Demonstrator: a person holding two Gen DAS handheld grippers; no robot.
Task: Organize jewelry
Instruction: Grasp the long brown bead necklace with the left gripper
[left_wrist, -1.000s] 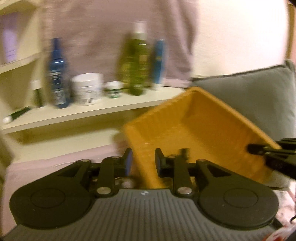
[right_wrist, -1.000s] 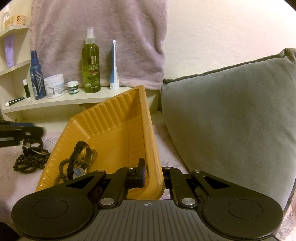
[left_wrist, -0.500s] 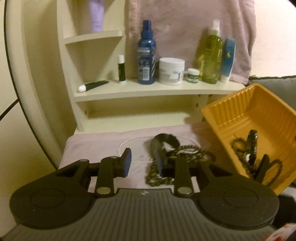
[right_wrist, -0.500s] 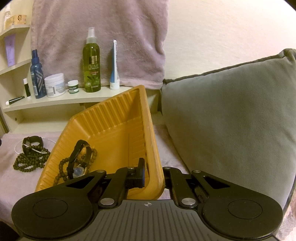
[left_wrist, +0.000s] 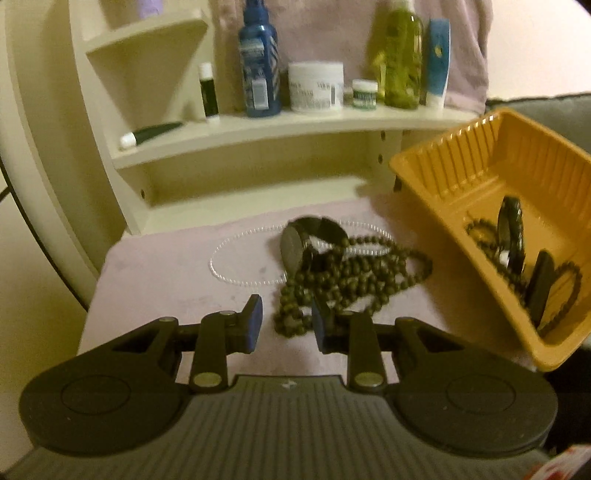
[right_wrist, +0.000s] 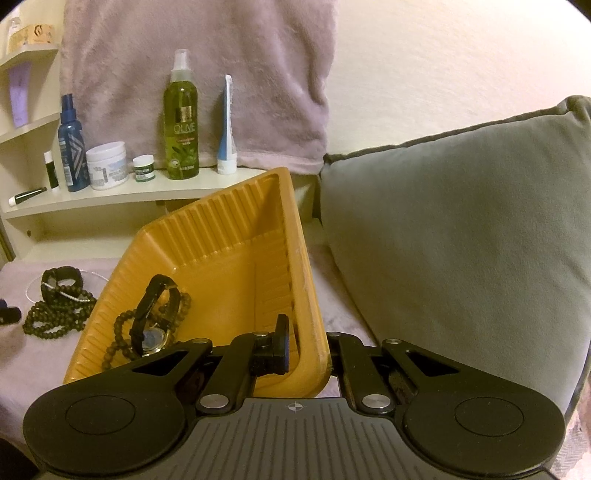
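Note:
My right gripper is shut on the near wall of an orange tray and holds it tilted. Inside the tray lie a black watch and a dark bead bracelet. The tray also shows in the left wrist view. My left gripper is open and empty, its fingertips just short of a dark bead necklace. A black watch and a thin white bead chain lie with the necklace on a pink cloth.
A cream shelf unit stands behind the cloth with bottles, jars and tubes on it, including a green spray bottle. A grey cushion fills the right side. A pink towel hangs at the back.
My left gripper has swung left away from the tray and come down toward the bead necklace on the cloth. The right gripper and the tray have stayed still.

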